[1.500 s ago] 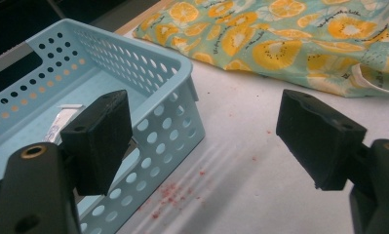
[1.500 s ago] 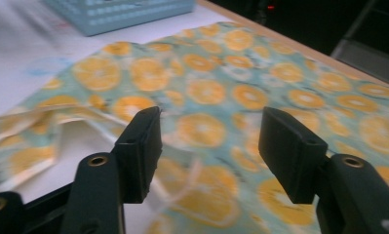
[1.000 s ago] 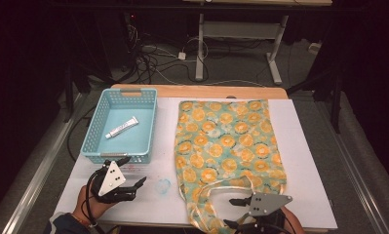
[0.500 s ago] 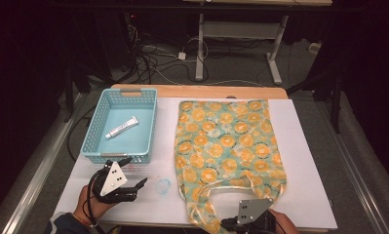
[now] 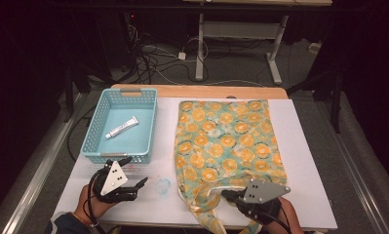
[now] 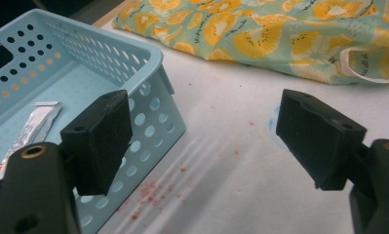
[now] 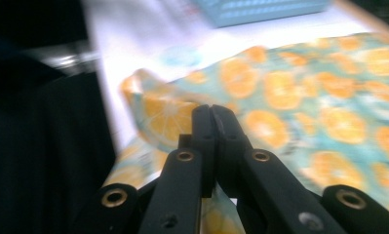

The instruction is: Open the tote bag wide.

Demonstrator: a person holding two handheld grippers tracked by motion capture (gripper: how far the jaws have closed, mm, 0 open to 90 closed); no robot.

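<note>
Right gripper (image 5: 229,195) sits at the counter's (image 5: 309,146) near edge, about five o'clock in the high view, with its jaws pressed together. In the right gripper view they meet over the near hem of the orange-print cloth bag (image 5: 226,141), but whether any fabric is caught between them cannot be told; that view is blurred. The bag lies flat across the middle and right of the counter, its handle loops (image 5: 206,204) bunched at the near edge, one trailing over it.

Left gripper (image 5: 133,171) hovers at seven o'clock with jaws spread wide and nothing between them, just in front of the blue basket (image 5: 95,141), which holds a small white tube (image 5: 122,127).

Risks, as I judge them: a pinch taking only one layer or a loop would drag the whole bag toward the edge rather than open its mouth. A pull toward six o'clock could slide the bag off the counter. The left gripper, swinging in, could knock the basket's near wall and shift it.
</note>
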